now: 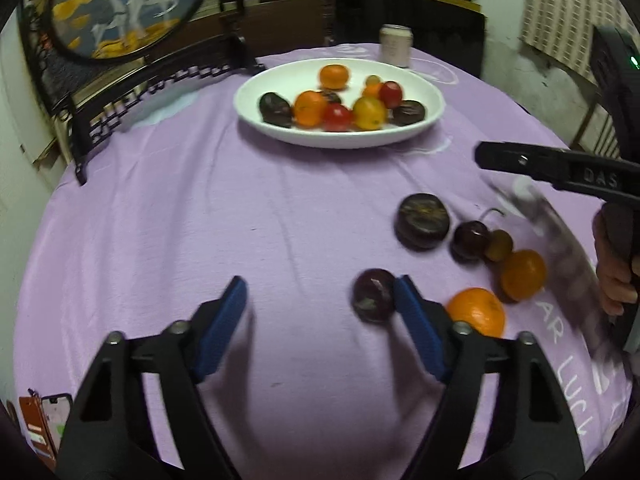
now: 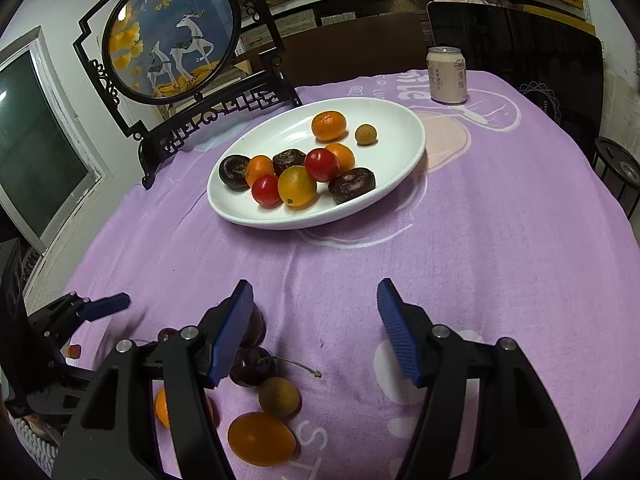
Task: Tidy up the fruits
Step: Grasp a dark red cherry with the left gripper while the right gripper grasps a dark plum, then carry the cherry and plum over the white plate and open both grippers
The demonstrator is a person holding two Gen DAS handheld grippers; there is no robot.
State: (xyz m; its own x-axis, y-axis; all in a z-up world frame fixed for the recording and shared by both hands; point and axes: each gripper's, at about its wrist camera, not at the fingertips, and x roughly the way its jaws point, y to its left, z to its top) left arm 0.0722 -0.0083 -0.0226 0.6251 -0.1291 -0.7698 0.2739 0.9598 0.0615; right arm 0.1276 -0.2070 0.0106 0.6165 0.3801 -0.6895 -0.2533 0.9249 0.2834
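On the far half of the purple tablecloth (image 2: 500,240) stood one white plate (image 2: 400,120) holding ten fruits: four orange or yellow citrus, two red tomatoes (image 2: 322,165), three dark brown fruits and one pale longan (image 2: 365,135). One can (image 2: 447,75) stood just beyond the plate, and one framed deer screen (image 2: 172,40) stood at far left. Six loose fruits lay near the grippers: one dark plum (image 1: 374,295), one large dark brown fruit (image 1: 422,221), one cherry (image 1: 471,240), one longan (image 1: 498,245) and two oranges (image 1: 478,312). The left gripper (image 1: 320,300) was spread apart, its right pad against the plum, nothing clamped. The right gripper (image 2: 316,304) was likewise apart and empty.
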